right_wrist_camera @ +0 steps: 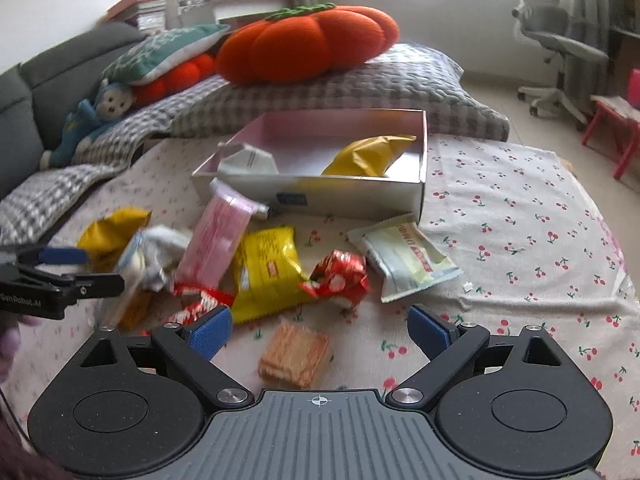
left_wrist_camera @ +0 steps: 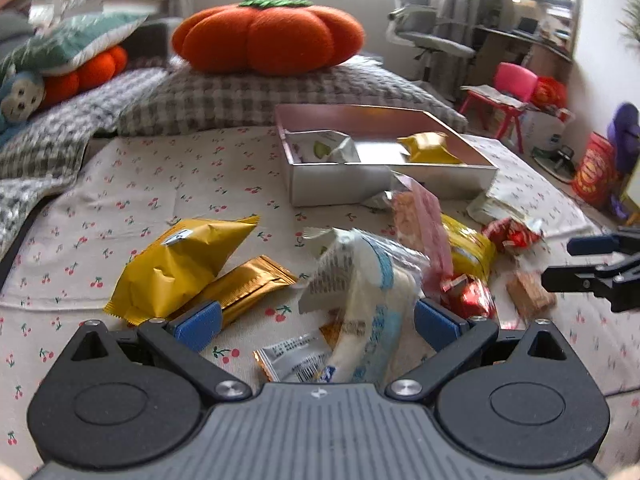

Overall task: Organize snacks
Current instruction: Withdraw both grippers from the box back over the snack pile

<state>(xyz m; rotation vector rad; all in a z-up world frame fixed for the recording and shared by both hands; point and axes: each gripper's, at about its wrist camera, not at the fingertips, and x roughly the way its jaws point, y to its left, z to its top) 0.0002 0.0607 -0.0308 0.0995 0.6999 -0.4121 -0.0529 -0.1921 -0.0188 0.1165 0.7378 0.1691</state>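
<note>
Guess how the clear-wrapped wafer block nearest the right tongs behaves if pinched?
The wafer block looks flat-sided and rigid, so it probably won't flop or roll. The layered biscuit likely crumbles under a hard squeeze. The glossy wrap may slip on the right tongs, which stand open around nothing.

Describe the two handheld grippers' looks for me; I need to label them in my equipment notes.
Both look alike. The left gripper and right gripper each have a grey ribbed body, black round-ended side housings, black link arms with silver screws, and blue pads on the fingers. White lettering marks the left one's side in the right wrist view. No cables or sleeves show clearly.
</note>
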